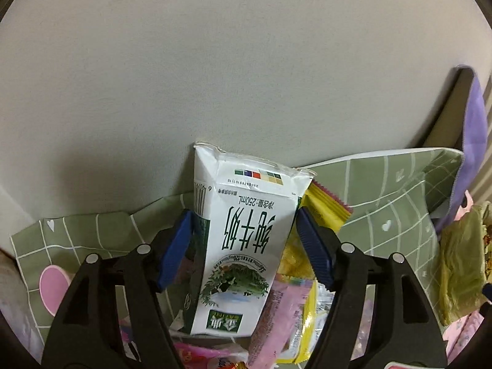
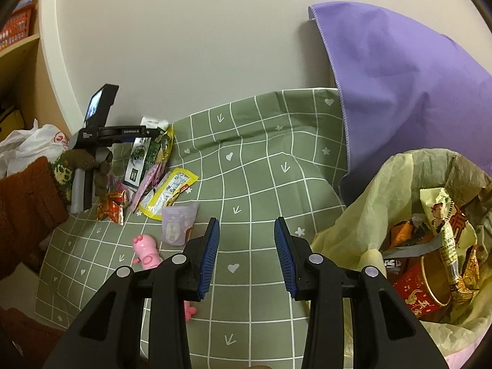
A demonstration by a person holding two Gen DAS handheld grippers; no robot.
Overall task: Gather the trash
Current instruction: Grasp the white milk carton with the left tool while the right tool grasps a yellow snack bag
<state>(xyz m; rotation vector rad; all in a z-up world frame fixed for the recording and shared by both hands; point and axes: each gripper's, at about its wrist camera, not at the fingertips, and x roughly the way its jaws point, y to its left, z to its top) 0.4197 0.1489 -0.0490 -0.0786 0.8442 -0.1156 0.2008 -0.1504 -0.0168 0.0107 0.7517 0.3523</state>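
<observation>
My left gripper [image 1: 243,246] stands open around the milk carton [image 1: 243,246], pads just off its sides, among wrappers on the green cloth [image 2: 261,169]. My right gripper [image 2: 247,255] hovers open and empty beside the trash bag [image 2: 369,203].

"纯牛奶" and "250mL" on the milk carton [image 1: 243,240]

The milk carton [image 1: 243,240] hides most of the wrappers behind it, and the left pad [image 1: 175,249] covers its left edge. At the far right the yellow-green bag [image 1: 458,264] is cut by the frame. Print on the yellow sachet [image 2: 167,192] is too small to read.
</observation>
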